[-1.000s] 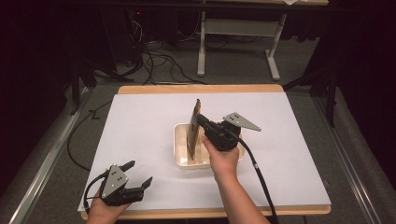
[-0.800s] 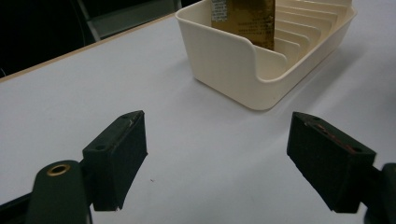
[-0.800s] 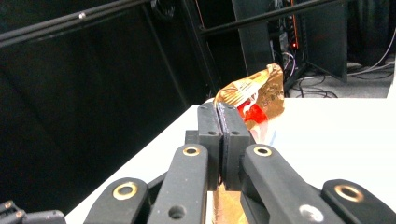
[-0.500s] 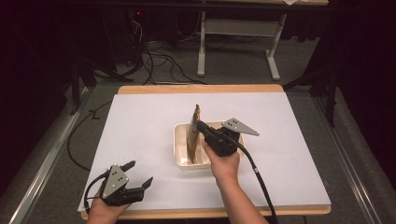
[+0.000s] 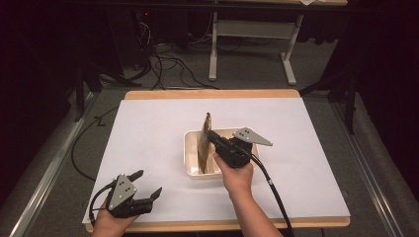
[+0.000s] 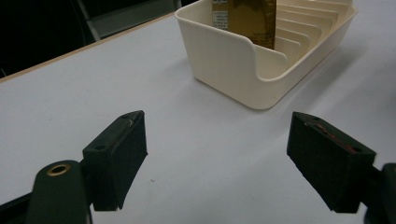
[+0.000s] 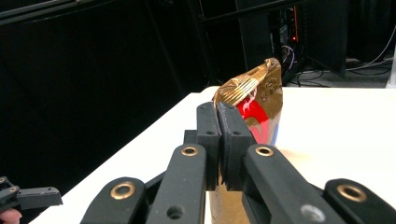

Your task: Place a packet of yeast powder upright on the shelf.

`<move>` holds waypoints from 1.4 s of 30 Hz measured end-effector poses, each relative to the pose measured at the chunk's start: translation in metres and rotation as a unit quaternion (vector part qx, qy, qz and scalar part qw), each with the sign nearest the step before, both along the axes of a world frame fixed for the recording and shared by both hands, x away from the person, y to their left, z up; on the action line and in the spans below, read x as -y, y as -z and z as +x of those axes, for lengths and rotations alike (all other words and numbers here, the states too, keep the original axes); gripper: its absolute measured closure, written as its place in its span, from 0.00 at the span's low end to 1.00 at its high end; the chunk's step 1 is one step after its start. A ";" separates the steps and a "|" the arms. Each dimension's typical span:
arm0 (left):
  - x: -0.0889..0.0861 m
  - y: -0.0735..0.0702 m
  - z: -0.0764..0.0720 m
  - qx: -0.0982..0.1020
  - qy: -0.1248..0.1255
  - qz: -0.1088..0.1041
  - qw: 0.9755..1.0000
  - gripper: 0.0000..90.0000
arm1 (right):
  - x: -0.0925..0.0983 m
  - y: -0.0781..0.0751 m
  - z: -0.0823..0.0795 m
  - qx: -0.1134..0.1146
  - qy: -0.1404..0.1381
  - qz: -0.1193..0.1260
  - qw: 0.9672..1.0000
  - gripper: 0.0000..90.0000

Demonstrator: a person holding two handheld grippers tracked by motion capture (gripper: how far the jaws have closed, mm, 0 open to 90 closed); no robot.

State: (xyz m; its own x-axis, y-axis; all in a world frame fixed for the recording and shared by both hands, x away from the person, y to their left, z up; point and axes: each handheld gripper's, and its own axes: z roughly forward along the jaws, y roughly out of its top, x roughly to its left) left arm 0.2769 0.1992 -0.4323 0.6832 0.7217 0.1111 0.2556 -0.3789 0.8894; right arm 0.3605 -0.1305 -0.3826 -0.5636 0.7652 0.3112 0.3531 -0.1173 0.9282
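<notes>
- Here, the right claw is closed on a golden packet, and it grips the packet at its edge, near the top.
- The packet stands upright on its narrow side inside a cream tray with ribbed slots, which sits near the middle of the white surface.
- In the right gripper view, the two black jaws press together on the packet, which is crinkled at the top and has a red mark on its side.
- The right hand holds this gripper just behind the tray, on the person's side.
- The left claw is open with its jaws wide apart, and it holds nothing.
- It rests low at the near left corner of the surface, well apart from the tray.
- In the left gripper view, the tray is ahead of the open jaws, and the packet stands in it.
</notes>
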 end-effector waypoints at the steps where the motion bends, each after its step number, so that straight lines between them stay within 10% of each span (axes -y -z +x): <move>1: 0.000 0.000 0.000 0.000 0.000 0.000 1.000 0.23 | 0.000 0.000 0.000 0.000 0.000 -0.002 1.000 0.98; 17: -0.001 0.000 0.001 0.000 -0.002 -0.001 1.000 0.23 | 0.002 -0.015 -0.007 -0.002 -0.017 -0.028 0.999 0.58; 42: 0.000 0.001 0.002 -0.002 0.000 0.004 1.000 0.23 | 0.035 -0.012 -0.028 0.011 -0.026 -0.094 0.995 0.22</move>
State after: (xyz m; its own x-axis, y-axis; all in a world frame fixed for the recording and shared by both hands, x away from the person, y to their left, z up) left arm 0.2790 0.1989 -0.4334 0.6834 0.7212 0.1138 0.2592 -0.3853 0.8856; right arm 0.3321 -0.1657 -0.3707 -0.6090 0.7782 0.1533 0.3343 0.0765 0.9393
